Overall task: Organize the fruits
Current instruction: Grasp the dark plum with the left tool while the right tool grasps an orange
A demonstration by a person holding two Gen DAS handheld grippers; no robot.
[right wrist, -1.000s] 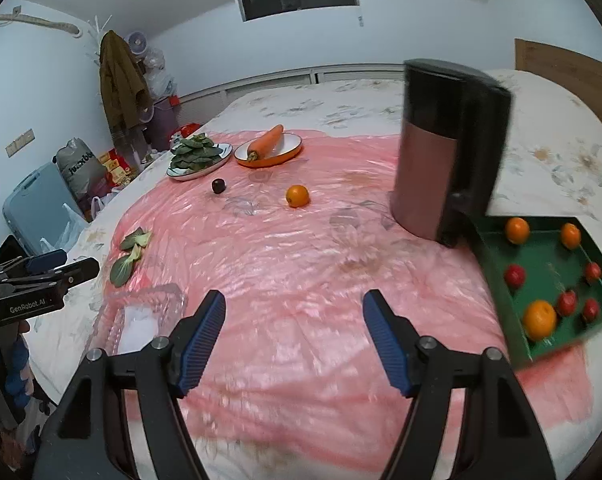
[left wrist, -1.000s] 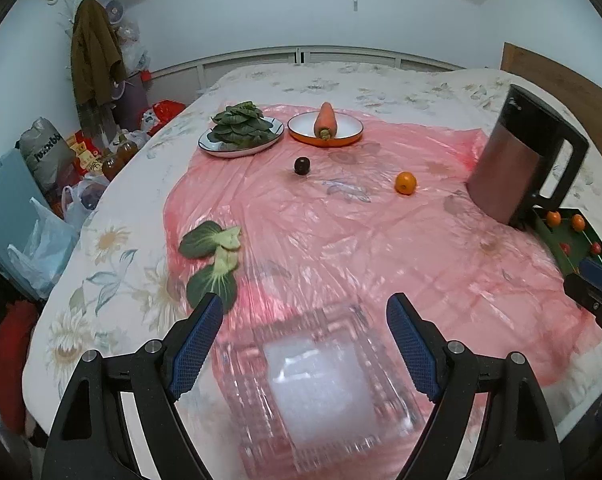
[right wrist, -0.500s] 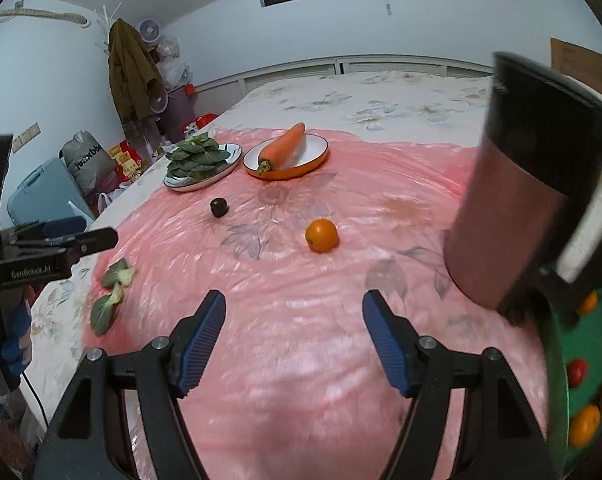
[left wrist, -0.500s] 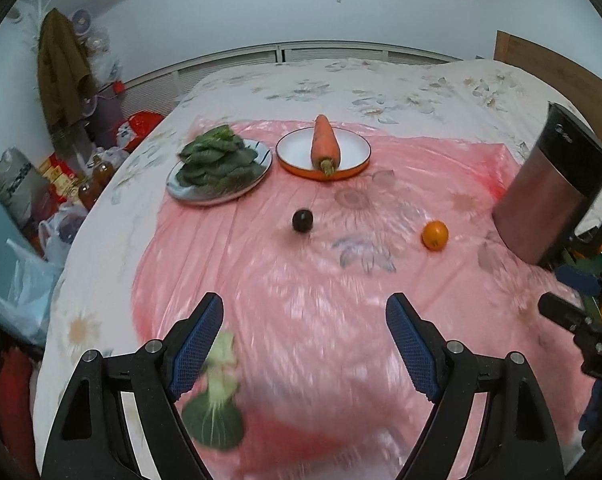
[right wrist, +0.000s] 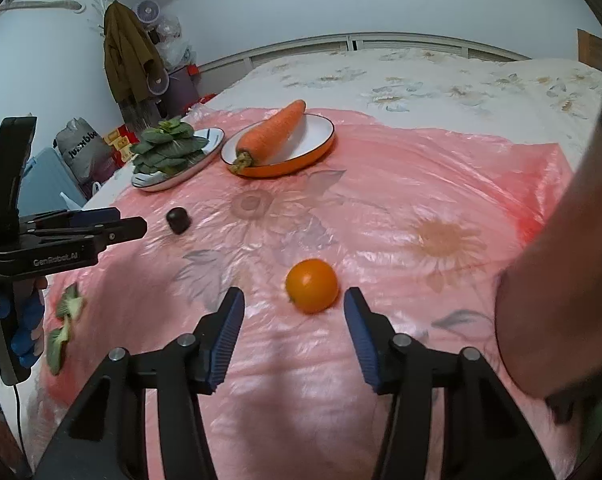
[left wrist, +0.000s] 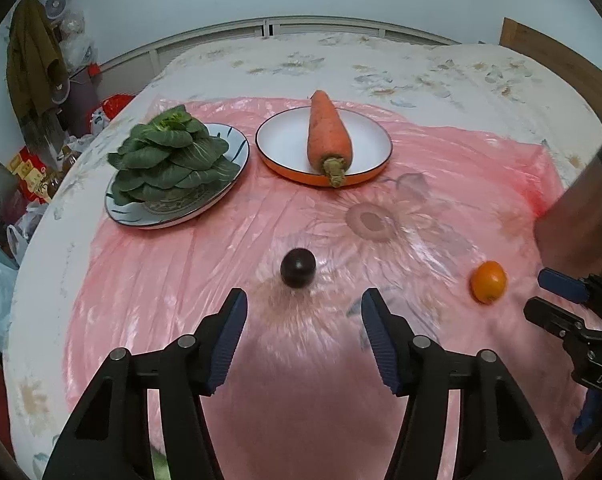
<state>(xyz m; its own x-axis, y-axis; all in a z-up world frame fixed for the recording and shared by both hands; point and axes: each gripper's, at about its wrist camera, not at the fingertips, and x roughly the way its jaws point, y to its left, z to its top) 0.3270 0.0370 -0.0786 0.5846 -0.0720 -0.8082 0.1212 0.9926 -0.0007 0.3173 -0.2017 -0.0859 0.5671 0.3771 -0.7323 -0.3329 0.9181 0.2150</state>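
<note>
Blue-padded fingers (left wrist: 231,332) of the left gripper (left wrist: 303,320) narrow around empty air, with the dark round fruit (left wrist: 298,267) lying just ahead of their tips on the pink plastic sheet (left wrist: 181,272). To its right, the right gripper (right wrist: 293,322) is likewise closing with nothing yet pinched, the orange (right wrist: 311,285) sitting just beyond and between its tips. Each hand is nearest its own fruit; both are round, so no axis matters. Behind, a patterned plate (left wrist: 229,190) holds leafy greens (left wrist: 173,160), and an orange-rimmed plate (left wrist: 285,148) holds a carrot (left wrist: 328,136).
</note>
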